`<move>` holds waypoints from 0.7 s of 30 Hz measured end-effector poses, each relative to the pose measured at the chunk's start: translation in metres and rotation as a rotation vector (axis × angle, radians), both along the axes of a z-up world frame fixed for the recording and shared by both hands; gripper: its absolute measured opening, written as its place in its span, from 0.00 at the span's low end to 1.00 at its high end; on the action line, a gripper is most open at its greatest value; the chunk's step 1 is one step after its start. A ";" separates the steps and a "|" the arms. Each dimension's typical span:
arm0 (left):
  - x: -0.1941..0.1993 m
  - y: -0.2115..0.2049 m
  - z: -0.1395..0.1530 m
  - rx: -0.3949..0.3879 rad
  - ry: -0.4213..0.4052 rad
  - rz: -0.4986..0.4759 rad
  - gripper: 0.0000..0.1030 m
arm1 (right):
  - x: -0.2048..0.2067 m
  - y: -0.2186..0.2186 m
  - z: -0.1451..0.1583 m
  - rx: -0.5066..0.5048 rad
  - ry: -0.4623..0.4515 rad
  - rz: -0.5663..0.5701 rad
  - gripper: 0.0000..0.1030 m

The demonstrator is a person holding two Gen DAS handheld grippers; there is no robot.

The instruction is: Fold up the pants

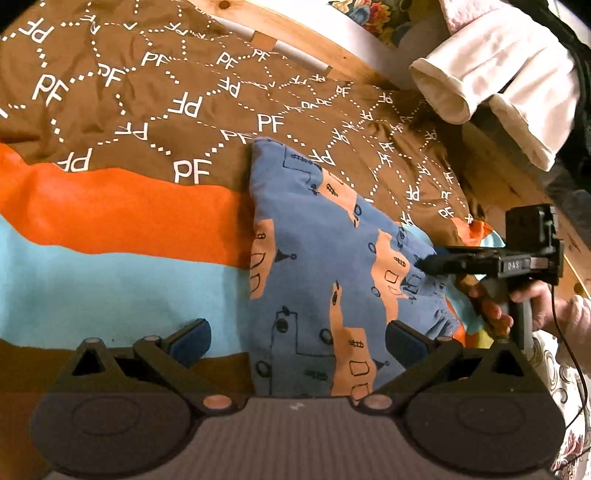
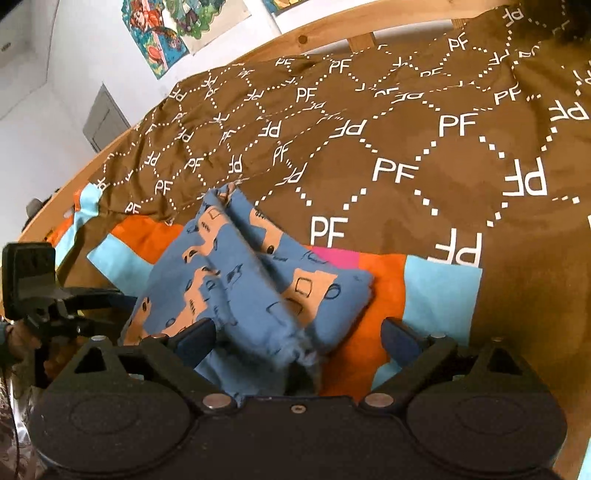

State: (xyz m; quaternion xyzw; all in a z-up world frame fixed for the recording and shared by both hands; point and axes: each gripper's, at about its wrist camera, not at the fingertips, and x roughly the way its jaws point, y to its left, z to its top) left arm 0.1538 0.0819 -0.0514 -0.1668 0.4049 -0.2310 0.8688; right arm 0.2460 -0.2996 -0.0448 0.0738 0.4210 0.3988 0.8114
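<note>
We are holding both grippers' fingers point(image 1: 192, 341) spread wide, gripping nothing, over folded pants point(image 1: 314, 258) lying on patterned bedspread point(image 1: 129, 110), white garment point(image 1: 491, 85) perhaps hanging over wooden bed rail point(image 1: 517, 192).

A wooden bed frame point(image 2: 321, 31) borders the brown patterned bedspread point(image 2: 406, 147); posters point(image 2: 166, 33) hang on the white wall point(image 2: 55, 122)

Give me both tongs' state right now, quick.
Left tongs: open, pants between the pads, not gripped.
Right tongs: open, over the pants' near edge, nothing gripped.
</note>
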 end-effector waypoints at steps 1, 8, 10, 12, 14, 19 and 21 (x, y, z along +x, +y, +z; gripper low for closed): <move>0.001 0.001 -0.001 -0.004 -0.001 -0.003 1.00 | 0.002 -0.002 -0.001 0.012 0.004 -0.002 0.93; 0.001 0.000 0.000 -0.002 0.007 0.014 0.97 | 0.002 -0.012 -0.007 0.058 0.019 -0.021 0.91; 0.001 -0.003 0.003 0.009 0.017 0.029 0.96 | 0.002 -0.010 -0.006 0.051 0.020 -0.022 0.88; 0.002 -0.004 0.004 0.010 0.029 0.039 0.92 | 0.001 -0.008 -0.005 0.054 0.027 -0.018 0.77; 0.003 -0.002 0.004 0.005 0.039 0.043 0.89 | 0.003 -0.009 -0.004 0.075 0.048 -0.024 0.69; 0.011 0.005 0.002 -0.033 0.079 0.037 0.76 | 0.015 -0.015 -0.009 0.121 0.140 -0.079 0.59; 0.015 0.009 0.001 -0.043 0.106 0.049 0.62 | 0.017 -0.014 -0.009 0.110 0.158 -0.085 0.57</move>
